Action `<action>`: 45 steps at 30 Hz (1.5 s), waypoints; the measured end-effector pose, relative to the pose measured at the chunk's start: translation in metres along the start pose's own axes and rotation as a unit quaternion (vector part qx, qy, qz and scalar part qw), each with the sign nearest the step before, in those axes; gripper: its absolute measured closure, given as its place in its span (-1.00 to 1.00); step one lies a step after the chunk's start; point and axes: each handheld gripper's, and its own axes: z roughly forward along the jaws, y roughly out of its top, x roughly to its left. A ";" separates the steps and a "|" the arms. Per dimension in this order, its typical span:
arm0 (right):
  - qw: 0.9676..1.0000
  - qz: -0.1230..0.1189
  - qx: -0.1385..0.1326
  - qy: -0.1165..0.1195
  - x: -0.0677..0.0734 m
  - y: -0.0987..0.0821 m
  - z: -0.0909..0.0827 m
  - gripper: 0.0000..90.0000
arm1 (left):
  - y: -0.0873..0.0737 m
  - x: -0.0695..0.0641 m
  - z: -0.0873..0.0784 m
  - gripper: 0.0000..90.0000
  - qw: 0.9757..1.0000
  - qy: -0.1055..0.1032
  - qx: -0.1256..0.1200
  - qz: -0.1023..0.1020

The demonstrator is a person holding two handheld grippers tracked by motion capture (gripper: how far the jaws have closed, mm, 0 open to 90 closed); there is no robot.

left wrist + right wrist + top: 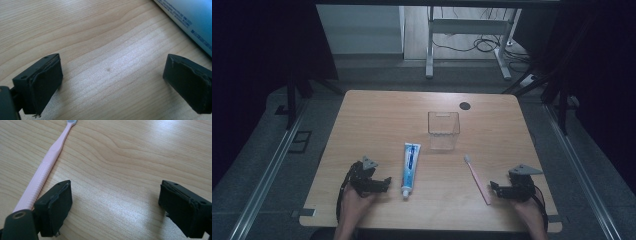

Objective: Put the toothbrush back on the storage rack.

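Observation:
A blue and white toothpaste tube point(410, 168) lies on the wooden table point(377, 120), its cap toward the front edge. My left gripper point(384, 184) rests just left of it, open, with bare wood between its jaws; the tube point(190, 17) crosses the upper right corner of the left gripper view. A pink toothbrush point(478, 179) lies to the right of the tube, bristles away from the person. My right gripper point(495, 188) sits beside the handle end, open and holding nothing. In the right gripper view the toothbrush point(47, 165) runs past the left jaw, outside the gap.
A clear plastic cup-like container point(443, 131) stands upright behind the tube and brush, near the table's middle. A dark round spot point(465, 105) marks the far edge. Beyond the table stand a desk frame and cables on the floor.

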 end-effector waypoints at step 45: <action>0.994 -0.007 -0.009 0.109 0.033 0.018 -0.026 0.97 | 0.001 0.000 0.001 -0.95 1.000 0.002 0.002 0.000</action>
